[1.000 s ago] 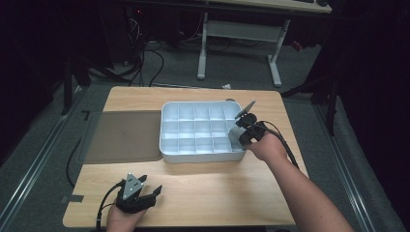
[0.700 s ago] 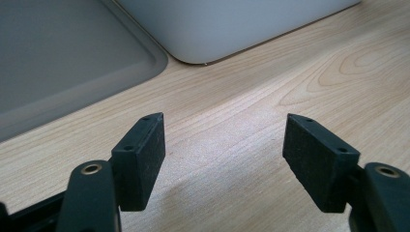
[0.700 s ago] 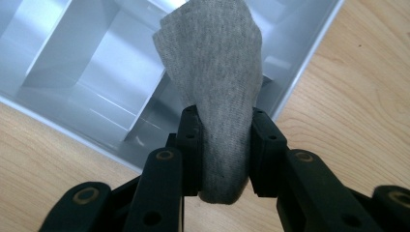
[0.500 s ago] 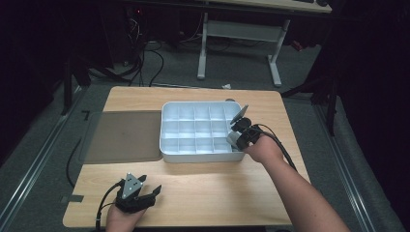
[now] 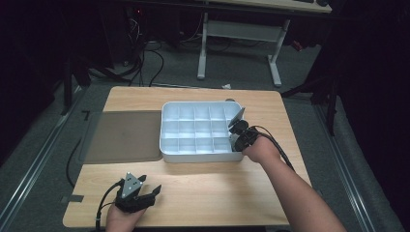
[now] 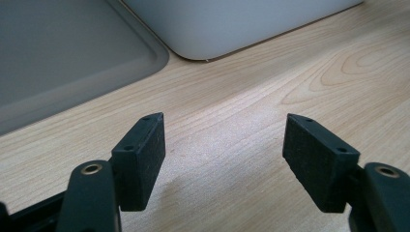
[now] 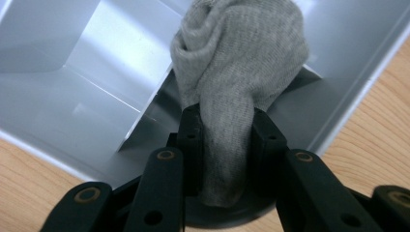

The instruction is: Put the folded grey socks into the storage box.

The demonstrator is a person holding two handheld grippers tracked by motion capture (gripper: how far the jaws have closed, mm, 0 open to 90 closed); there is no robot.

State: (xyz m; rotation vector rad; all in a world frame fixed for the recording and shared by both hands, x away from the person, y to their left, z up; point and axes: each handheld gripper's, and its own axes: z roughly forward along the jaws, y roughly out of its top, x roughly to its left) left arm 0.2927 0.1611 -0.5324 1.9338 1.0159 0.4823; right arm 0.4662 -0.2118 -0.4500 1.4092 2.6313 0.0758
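The right gripper's (image 7: 223, 133) jaws are clamping a balled-up grey sock (image 7: 237, 72) and have dropped a bit lower over the last second, so it's now hanging right inside the near-right corner cell of the white tray (image 5: 169, 150) — looks to me like it's about ready to let go. The left gripper (image 5: 138, 195) is just sitting on the counter (image 5: 212, 193) near the front edge, jaws wide open with nothing in them, beside the grey mat (image 5: 123, 135).
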